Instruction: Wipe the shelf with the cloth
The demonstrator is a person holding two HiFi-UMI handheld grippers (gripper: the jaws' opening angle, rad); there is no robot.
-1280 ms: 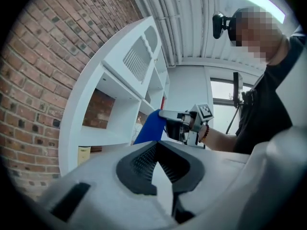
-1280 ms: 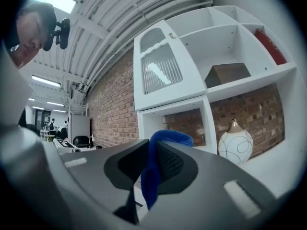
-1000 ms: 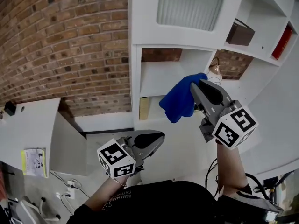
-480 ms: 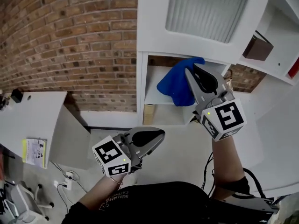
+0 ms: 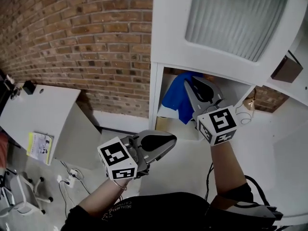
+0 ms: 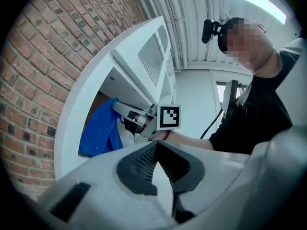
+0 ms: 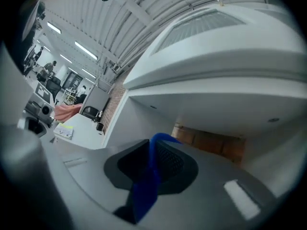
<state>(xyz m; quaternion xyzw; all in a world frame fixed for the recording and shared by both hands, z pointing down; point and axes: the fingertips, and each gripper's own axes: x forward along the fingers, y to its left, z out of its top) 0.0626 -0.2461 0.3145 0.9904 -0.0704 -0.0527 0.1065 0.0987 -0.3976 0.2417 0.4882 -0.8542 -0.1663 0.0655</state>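
Observation:
The blue cloth (image 5: 174, 98) hangs at the mouth of a white shelf compartment (image 5: 165, 113), pinched in my right gripper (image 5: 190, 84), which is shut on it and reaches into the opening. In the right gripper view a strip of the cloth (image 7: 147, 180) runs between the black pads, and the compartment's back wall (image 7: 211, 111) lies ahead. My left gripper (image 5: 167, 141) stays low in front of the person's body, shut with nothing in it. The left gripper view shows its jaws (image 6: 157, 148) meeting at the tips, with the cloth (image 6: 98, 128) and the right gripper (image 6: 125, 113) beyond.
A brick wall (image 5: 91, 42) stands left of the shelf unit. A frosted door panel (image 5: 236, 18) sits above the compartment. A white desk (image 5: 33, 109) with a booklet (image 5: 41, 147) is at the far left, and cables (image 5: 70, 177) lie on the floor.
My right gripper has carried the cloth from in front of the shelves up into the compartment opening. The head view has turned left. The left gripper has kept its place.

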